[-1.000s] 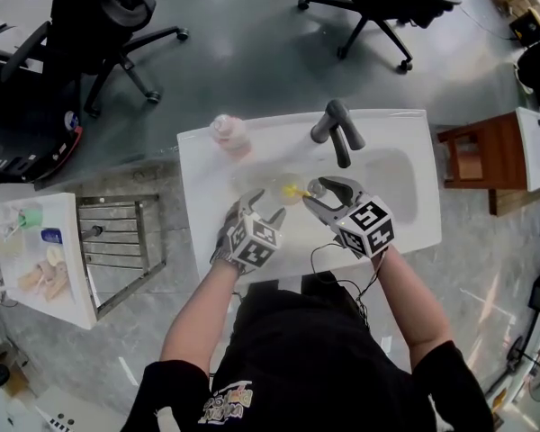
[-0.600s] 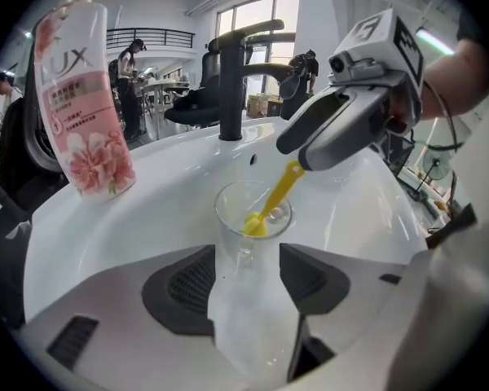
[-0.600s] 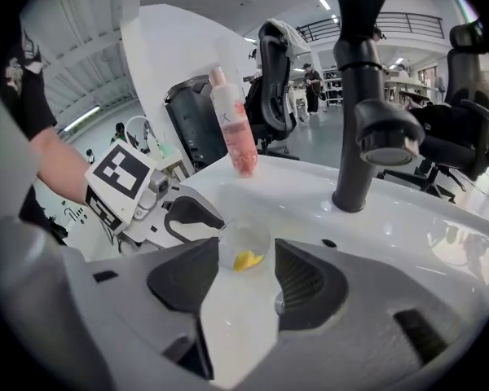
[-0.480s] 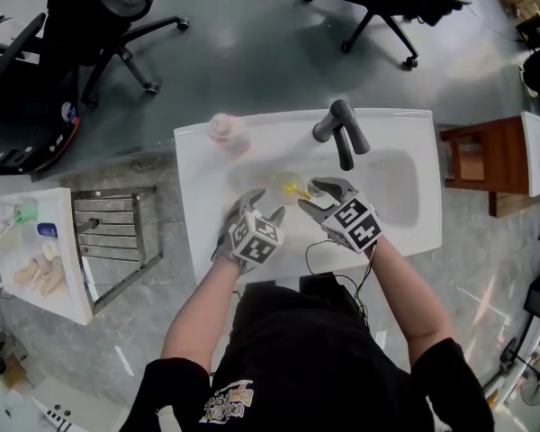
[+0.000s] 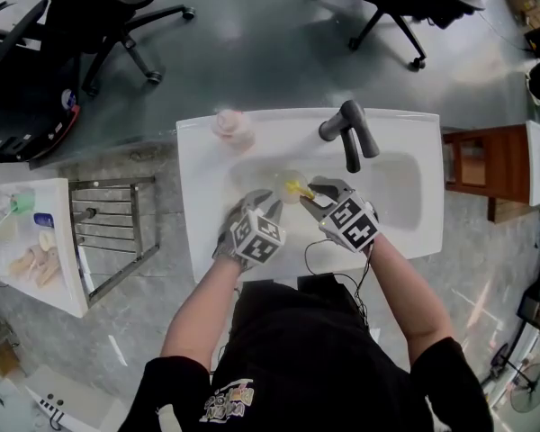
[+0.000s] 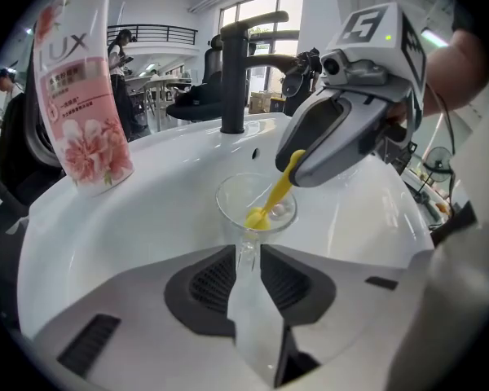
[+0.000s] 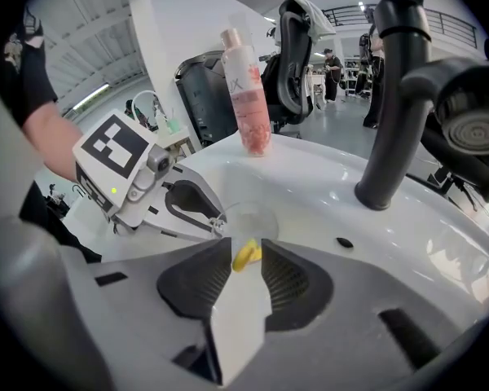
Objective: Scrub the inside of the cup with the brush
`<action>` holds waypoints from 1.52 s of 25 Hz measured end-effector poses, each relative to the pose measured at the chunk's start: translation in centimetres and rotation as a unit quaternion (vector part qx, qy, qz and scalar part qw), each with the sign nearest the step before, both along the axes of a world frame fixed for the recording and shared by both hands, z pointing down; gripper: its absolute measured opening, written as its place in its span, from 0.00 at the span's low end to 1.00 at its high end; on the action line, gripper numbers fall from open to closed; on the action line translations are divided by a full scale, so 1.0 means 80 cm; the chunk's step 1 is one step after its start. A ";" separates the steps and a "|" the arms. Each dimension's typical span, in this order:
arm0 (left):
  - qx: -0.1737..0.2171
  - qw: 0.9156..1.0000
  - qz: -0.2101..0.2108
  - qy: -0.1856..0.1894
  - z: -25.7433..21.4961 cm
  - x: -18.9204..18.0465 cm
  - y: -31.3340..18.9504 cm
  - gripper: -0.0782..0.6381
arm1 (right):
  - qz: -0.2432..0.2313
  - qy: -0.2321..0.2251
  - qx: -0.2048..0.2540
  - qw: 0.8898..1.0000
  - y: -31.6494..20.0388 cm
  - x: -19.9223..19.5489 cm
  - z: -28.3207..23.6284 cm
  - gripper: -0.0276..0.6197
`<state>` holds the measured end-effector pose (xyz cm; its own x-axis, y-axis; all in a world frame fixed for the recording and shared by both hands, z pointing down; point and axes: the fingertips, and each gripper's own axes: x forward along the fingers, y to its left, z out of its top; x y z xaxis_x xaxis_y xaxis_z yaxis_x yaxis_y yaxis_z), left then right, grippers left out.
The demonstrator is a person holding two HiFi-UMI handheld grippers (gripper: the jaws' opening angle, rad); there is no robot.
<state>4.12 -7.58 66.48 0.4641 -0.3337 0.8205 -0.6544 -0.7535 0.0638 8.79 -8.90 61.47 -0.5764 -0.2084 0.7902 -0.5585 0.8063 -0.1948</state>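
Observation:
A clear stemmed glass cup (image 5: pixel 286 184) stands in the white sink (image 5: pixel 396 232), left of the drain. My left gripper (image 5: pixel 268 205) is shut on its stem (image 6: pixel 246 251); its jaws have just been closing. A yellow brush (image 6: pixel 275 195) leans into the bowl of the cup (image 6: pixel 243 195), its head at the bottom. My right gripper (image 5: pixel 309 194) is shut on the brush handle (image 7: pixel 244 257); its jaws have also just been closing. In the right gripper view, the left gripper (image 7: pixel 214 221) touches the cup (image 7: pixel 251 218) from the left.
A black faucet (image 5: pixel 349 130) rises at the back of the sink and reaches over the basin. A pink soap bottle (image 5: pixel 230 126) stands at the sink's back left corner. A metal rack (image 5: pixel 117 241) and a white shelf (image 5: pixel 63 277) are at left, a wooden stool (image 5: pixel 475 160) at right.
Both grippers' jaws have narrowed, the left around the cup's stem and the right around the brush handle. The right gripper has sunk a little toward the cup.

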 end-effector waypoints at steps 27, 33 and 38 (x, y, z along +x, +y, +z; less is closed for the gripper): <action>0.028 0.999 0.020 -0.012 0.000 0.001 0.005 0.18 | -0.071 0.050 0.054 0.995 0.003 -0.030 -0.022 0.10; 0.028 0.999 0.022 -0.012 0.000 0.002 0.006 0.18 | -0.109 0.069 0.082 0.988 -0.001 -0.041 -0.038 0.10; 0.026 0.999 0.026 -0.009 -0.002 0.003 0.009 0.18 | -0.102 0.082 0.101 0.986 -0.016 -0.042 -0.048 0.10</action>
